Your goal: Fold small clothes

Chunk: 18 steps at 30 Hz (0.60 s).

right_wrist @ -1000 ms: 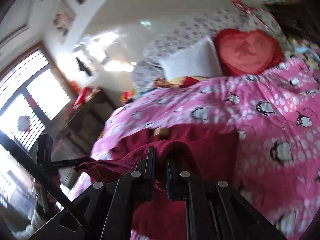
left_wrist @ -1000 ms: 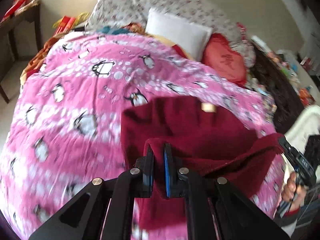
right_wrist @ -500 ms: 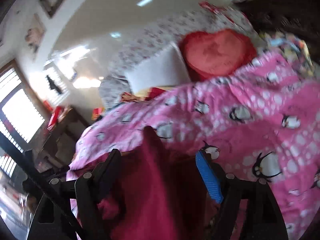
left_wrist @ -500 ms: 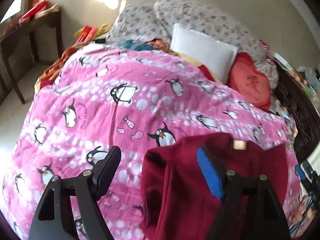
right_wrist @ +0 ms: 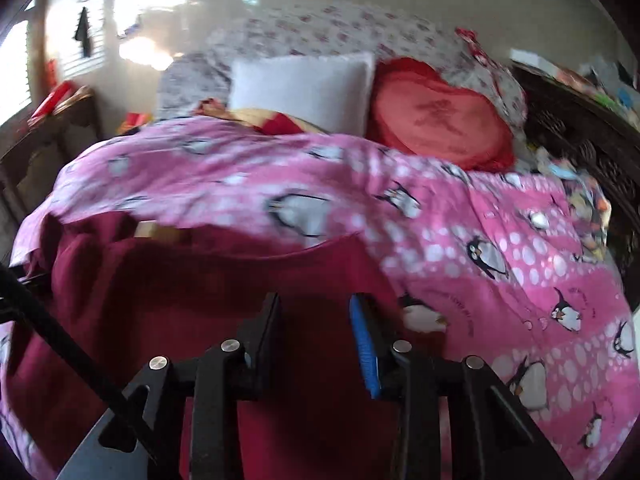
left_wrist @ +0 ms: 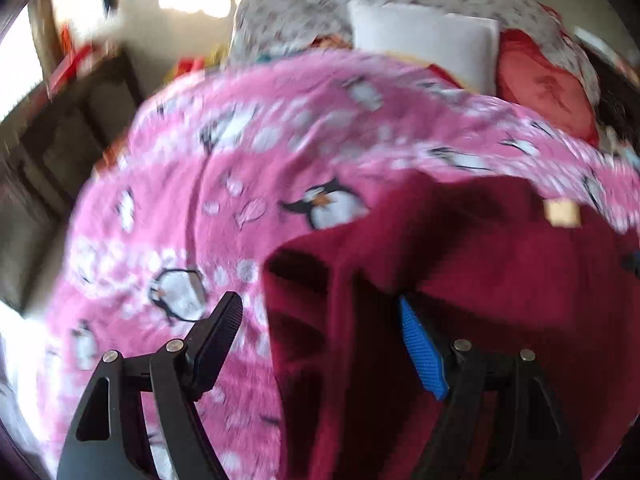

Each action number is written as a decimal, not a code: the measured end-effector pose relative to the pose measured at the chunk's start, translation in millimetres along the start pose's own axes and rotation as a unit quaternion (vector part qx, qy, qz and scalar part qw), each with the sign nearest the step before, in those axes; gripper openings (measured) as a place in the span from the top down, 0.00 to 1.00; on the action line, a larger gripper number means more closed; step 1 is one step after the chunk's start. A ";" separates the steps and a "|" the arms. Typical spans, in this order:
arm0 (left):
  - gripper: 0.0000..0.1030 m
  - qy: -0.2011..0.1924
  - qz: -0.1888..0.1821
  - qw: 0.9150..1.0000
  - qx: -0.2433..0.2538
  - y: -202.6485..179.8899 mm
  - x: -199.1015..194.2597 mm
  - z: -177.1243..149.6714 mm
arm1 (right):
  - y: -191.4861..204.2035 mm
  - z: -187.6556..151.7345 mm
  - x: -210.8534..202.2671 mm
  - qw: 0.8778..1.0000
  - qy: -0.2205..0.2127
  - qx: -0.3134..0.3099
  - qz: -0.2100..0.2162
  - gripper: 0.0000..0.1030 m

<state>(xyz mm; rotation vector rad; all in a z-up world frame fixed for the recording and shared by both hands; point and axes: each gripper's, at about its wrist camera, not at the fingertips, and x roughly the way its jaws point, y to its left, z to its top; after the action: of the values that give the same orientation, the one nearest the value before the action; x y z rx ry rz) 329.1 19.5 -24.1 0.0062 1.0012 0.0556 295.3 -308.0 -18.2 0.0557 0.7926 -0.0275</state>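
A dark red garment (left_wrist: 472, 264) lies folded over on the pink penguin blanket (left_wrist: 224, 184), with a tan label (left_wrist: 562, 213) at its far edge. My left gripper (left_wrist: 320, 312) is open and empty just above the garment's left edge. In the right wrist view the garment (right_wrist: 208, 280) spreads across the lower left. My right gripper (right_wrist: 316, 312) is open and empty over the garment's right part. The view is blurred by motion.
A white pillow (right_wrist: 300, 88) and a red heart cushion (right_wrist: 440, 120) lie at the head of the bed. A dark wooden table (left_wrist: 60, 140) stands to the left of the bed. A dark cabinet (right_wrist: 580, 120) with clutter is on the right.
Both grippers were shut on the garment's edge a second ago. They opened and let it drop folded on the blanket. Both have since shifted over it, and the right jaws have narrowed.
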 end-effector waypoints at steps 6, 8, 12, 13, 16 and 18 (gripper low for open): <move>0.19 -0.003 -0.012 1.000 -0.015 12.6 -3.1 3.1 | -16.4 4.2 -6.6 0.999 0.002 0.040 0.025 0.64; 0.19 -0.010 0.000 1.000 -0.009 11.2 -12.1 -2.1 | -13.0 -0.2 -30.1 0.999 -0.009 0.040 0.032 0.61; 0.19 -0.024 0.003 1.000 -0.006 13.0 -36.2 -18.5 | -6.3 -17.3 -73.7 0.997 -0.020 0.034 0.065 0.50; 0.19 -0.026 0.003 1.000 -0.006 14.2 -40.2 -21.5 | -4.2 -23.2 -82.3 0.997 -0.019 0.028 0.063 0.46; 0.19 -0.043 0.011 0.999 -0.001 14.8 -53.1 -34.1 | 3.9 -42.2 -97.9 0.998 -0.018 -0.001 0.056 0.45; 0.19 -0.049 0.007 0.999 -0.003 15.4 -58.4 -41.8 | 7.2 -49.9 -101.9 0.999 -0.020 -0.011 0.048 0.45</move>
<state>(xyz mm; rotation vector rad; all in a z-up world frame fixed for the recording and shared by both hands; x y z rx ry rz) 261.8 31.1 3.0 0.0109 0.9037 0.0713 188.6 -297.4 19.7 0.0715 0.7488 0.0700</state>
